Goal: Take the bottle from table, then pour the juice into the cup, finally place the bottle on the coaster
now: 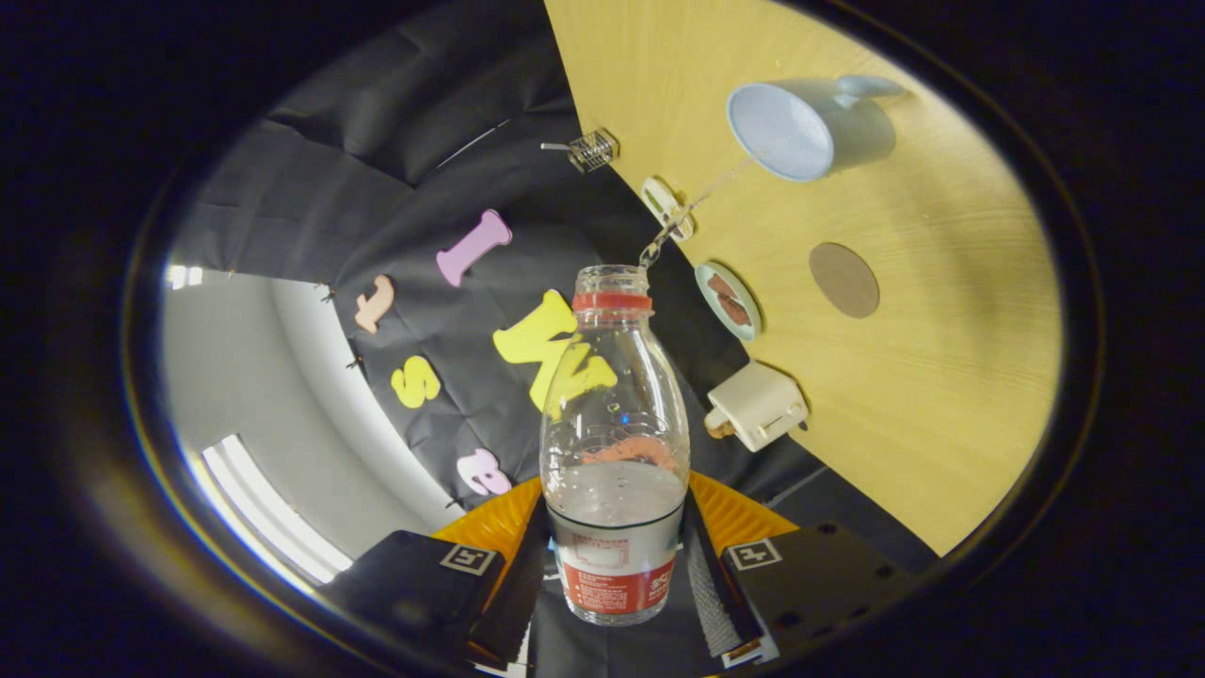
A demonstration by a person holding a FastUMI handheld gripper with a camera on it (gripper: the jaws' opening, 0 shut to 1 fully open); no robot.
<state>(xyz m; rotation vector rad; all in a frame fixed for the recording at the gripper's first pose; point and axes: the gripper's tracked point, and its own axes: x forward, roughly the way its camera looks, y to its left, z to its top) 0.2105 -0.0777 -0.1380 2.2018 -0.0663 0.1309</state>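
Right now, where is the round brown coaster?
In the gripper view the coaster lies flat on the wooden table, beyond the bottle held in the jaws, between the blue cup and a white box.

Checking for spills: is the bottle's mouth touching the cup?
Apart. The gripper view shows the bottle, clamped between the fingers, with wall and table between its mouth and the cup; a thin stream bridges them.

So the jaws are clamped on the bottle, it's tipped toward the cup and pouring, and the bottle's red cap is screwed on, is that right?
Not quite. The gripper view shows the bottle has no cap: its mouth is open above the red neck ring, and a thin stream runs from it toward the cup. The rest holds: the gripper has its jaws clamped on the bottle, which is tipped toward the cup.
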